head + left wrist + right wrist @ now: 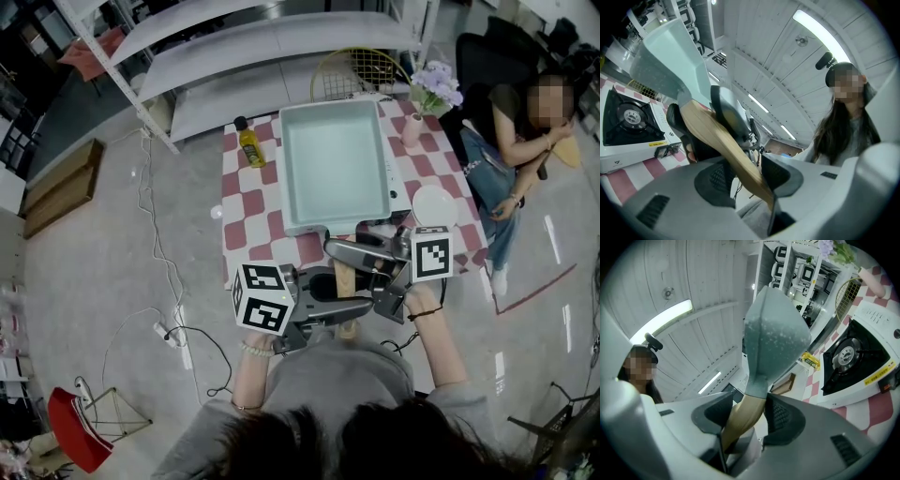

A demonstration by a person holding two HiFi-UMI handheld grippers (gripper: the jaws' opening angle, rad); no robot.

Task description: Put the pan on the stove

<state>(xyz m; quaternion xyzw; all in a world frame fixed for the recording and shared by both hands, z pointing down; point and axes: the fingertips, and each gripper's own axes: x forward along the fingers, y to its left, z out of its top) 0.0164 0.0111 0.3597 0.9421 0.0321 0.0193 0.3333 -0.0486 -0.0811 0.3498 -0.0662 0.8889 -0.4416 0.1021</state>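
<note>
Left gripper (745, 176) and right gripper (750, 416): we are clamping both on the wooden handle (724, 144), its length pointing back toward us, pan (335, 164) hovering ahead above the stove (855, 359) by the near edge of the tabletop (246, 211).

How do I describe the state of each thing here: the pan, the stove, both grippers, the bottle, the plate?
Pan: lifted, not yet on the stove, empty.
Stove: burner bare, no flame.
Left gripper: shut on the pan's handle.
Right gripper: shut on the same handle.
Bottle: standing, cap on.
Plate: empty.
</note>
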